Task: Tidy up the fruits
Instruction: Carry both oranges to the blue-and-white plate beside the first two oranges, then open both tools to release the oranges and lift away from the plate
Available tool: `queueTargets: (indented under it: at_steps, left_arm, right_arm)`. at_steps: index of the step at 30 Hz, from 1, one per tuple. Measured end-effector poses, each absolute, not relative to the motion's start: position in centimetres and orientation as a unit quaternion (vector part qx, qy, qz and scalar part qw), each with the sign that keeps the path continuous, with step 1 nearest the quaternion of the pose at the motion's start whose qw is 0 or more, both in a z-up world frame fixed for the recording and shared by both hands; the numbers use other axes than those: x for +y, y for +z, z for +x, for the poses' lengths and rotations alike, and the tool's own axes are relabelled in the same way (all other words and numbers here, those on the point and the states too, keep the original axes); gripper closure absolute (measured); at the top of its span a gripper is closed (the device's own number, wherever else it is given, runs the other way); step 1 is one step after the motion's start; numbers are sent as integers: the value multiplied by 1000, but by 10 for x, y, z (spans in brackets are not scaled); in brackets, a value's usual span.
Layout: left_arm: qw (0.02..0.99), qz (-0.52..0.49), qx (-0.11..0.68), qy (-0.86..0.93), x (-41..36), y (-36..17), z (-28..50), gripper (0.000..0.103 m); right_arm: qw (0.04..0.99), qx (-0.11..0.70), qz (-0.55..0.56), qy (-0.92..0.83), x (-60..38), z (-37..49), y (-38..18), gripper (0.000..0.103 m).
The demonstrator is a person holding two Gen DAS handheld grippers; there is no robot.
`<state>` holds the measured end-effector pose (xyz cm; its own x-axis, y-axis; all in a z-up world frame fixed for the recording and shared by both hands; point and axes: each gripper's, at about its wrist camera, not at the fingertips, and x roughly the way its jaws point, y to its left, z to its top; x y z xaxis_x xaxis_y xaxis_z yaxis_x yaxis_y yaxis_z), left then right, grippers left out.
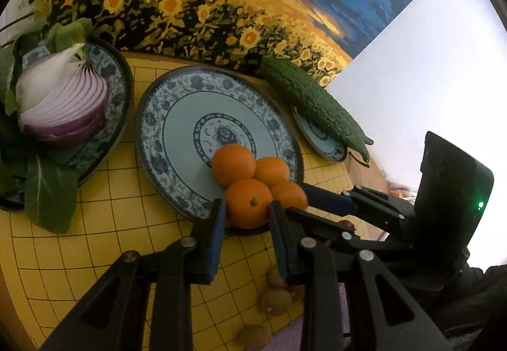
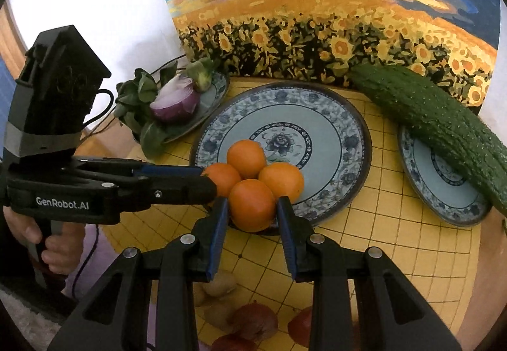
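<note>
A: Where the left gripper [image 1: 247, 203] ends, both blue pads press on orange A [image 1: 248, 214]. Clamped, no slack showing.

B: Right gripper [image 2: 252, 200], same story: clenched on orange B [image 2: 252, 214] (a pad on either flank).

A: Position of the pair?

B: Side by side, touching, at the near rim of the big plate [image 2: 348, 142]. Resting on it or hanging just above, cannot tell.

A: Behind them, two loose oranges [image 2: 246, 157] sit on that plate, touching the held ones. Four in a tight cluster.

B: Further out: cut red onion [image 1: 63, 104] on greens [image 1: 50, 192], on the onion plate [image 1: 111, 75] at the left of both views. Bitter gourd [image 2: 427, 116] lies across a small plate [image 2: 443, 192] at the right. Yellow grid mat [image 2: 396, 240] under all the plates, sunflower painting [image 2: 317, 34] standing behind.
</note>
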<state>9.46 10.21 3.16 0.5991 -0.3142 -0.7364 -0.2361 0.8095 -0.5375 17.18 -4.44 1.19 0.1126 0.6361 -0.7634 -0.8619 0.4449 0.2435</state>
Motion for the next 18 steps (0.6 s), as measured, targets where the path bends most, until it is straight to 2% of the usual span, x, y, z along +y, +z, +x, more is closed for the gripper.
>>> queueTargets:
  at_steps: [11,18]
  left_arm:
    - [835,-321,445,-28,104,27,97,76]
    - [834,-326,445,-23,106,26,93,76]
  right_arm:
    - [739,420,-166,500,-41,170,11,70]
    - [741,422,-157,497,-44,172,13,63]
